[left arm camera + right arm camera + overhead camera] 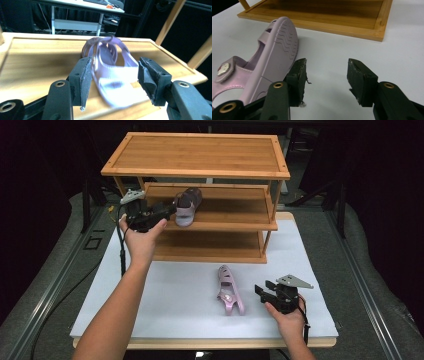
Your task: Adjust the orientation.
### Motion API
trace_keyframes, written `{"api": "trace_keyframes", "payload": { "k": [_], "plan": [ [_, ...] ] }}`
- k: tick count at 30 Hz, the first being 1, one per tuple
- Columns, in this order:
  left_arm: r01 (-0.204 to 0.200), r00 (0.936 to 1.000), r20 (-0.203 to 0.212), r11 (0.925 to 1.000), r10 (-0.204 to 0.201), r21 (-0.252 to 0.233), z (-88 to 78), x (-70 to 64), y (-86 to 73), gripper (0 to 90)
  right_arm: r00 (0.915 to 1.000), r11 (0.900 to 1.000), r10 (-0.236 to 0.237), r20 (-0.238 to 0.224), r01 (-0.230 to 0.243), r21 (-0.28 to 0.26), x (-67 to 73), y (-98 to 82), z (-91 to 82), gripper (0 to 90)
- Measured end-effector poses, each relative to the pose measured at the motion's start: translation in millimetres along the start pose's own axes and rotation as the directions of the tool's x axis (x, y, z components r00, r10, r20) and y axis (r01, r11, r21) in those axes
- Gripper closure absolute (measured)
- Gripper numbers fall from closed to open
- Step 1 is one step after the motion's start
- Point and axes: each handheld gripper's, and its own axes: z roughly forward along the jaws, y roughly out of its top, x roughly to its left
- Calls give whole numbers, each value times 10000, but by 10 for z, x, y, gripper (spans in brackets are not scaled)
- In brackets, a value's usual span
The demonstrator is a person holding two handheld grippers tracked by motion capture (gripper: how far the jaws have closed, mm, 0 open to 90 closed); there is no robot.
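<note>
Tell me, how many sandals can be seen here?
2. One pink sandal sits on the middle shelf of the wooden rack, between the open left gripper's jaws. The other sandal lies on its side on the white table.

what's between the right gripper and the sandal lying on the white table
Nothing. In the high view only bare white table separates the right gripper from the pink sandal. In the right gripper view the sandal lies just beside its open jaws.
</note>
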Motion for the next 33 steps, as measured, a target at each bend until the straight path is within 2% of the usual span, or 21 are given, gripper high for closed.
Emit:
{"api": "trace_keyframes", "payload": {
  "k": [3, 4, 5, 6, 10, 11, 12, 13, 14, 18, 19, 20, 21, 22, 23, 24, 25, 26, 29, 30, 33],
  "plan": [
    [-257, 9996, 85, 9995, 255, 203, -186, 16, -114, 455, 9990, 9990, -445, 22, 445, -16, 100, 20, -6, 508],
    [-297, 9994, 206, 9989, 290, 356, -283, 48, -202, 460, 9986, 9986, -529, 41, 530, -34, 116, 22, -2, 514],
    [-297, 9994, 206, 9989, 290, 356, -283, 48, -202, 460, 9986, 9986, -529, 41, 530, -34, 116, 22, -2, 514],
    [-259, 9992, 323, 9987, 245, 444, -398, 93, -338, 467, 9978, 9978, -666, 23, 666, 29, 162, 26, 4, 523],
    [-330, 9989, 370, 9950, 296, 938, -593, 206, -666, 476, 9959, 9960, -881, -194, 884, 152, 262, 35, 9, 539],
    [-330, 9989, 370, 9950, 296, 938, -593, 206, -666, 480, 9959, 9960, -881, -194, 884, 152, 262, 35, 9, 539],
    [-524, 9979, 445, 9923, 477, 1125, -684, 258, -832, 485, 9946, 9948, -1007, -259, 1010, 89, 314, 33, 17, 549],
    [-616, 9974, 454, 9902, 563, 1251, -731, 283, -919, 485, 9927, 9935, -1130, -430, 1135, 95, 333, 33, 17, 553],
    [-675, 9972, 400, 9888, 627, 1328, -777, 310, -1010, 487, 9924, 9929, -1181, -347, 1186, 113, 365, 35, 16, 555],
    [-487, 9980, 484, 9814, 403, 1859, -882, 420, -1371, 498, 9897, 9909, -1343, -486, 1348, 64, 454, 32, 9, 553],
    [-487, 9980, 484, 9814, 403, 1859, -882, 420, -1371, 498, 9897, 9909, -1343, -486, 1348, 64, 454, 32, 9, 553],
    [-435, 9982, 495, 9799, 345, 1945, -913, 483, -1544, 498, 9885, 9901, -1403, -563, 1406, 20, 489, 29, 14, 553],
    [-435, 9982, 495, 9799, 345, 1945, -913, 483, -1544, 498, 9885, 9901, -1403, -563, 1406, 20, 489, 29, 14, 553],
    [-316, 9984, 526, 9787, 213, 2029, -908, 523, -1652, 498, 9875, 9893, -1455, -606, 1457, -17, 504, 29, 16, 553],
    [-251, 9987, 484, 9721, 142, 2332, -877, 567, -1763, 498, 9862, 9889, -1481, -744, 1483, -27, 520, 28, 19, 553],
    [-268, 9988, 464, 9677, 156, 2508, -865, 578, -1791, 498, 9853, 9886, -1500, -817, 1504, -5, 541, 26, 32, 553],
    [-453, 9983, 489, 9597, 330, 2773, -823, 610, -1875, 498, 9823, 9865, -1620, -936, 1634, 71, 557, 19, 56, 551],
    [-453, 9983, 489, 9597, 330, 2773, -823, 610, -1875, 498, 9811, 9856, -1677, -961, 1688, 38, 561, 14, 63, 553],
    [-527, 9975, 608, 9520, 359, 3016, -763, 620, -1941, 495, 9818, 9852, -1702, -842, 1712, 50, 556, 16, 64, 563],
    [-694, 9967, 619, 9490, 528, 3077, -739, 603, -1959, 493, 9840, 9877, -1555, -875, 1561, -4, 519, 19, 58, 594],
    [-647, 9967, 661, 9477, 462, 3125, -725, 588, -1979, 493, 9872, 9905, -1376, -805, 1379, -20, 477, 16, 50, 623]
  ]
}}
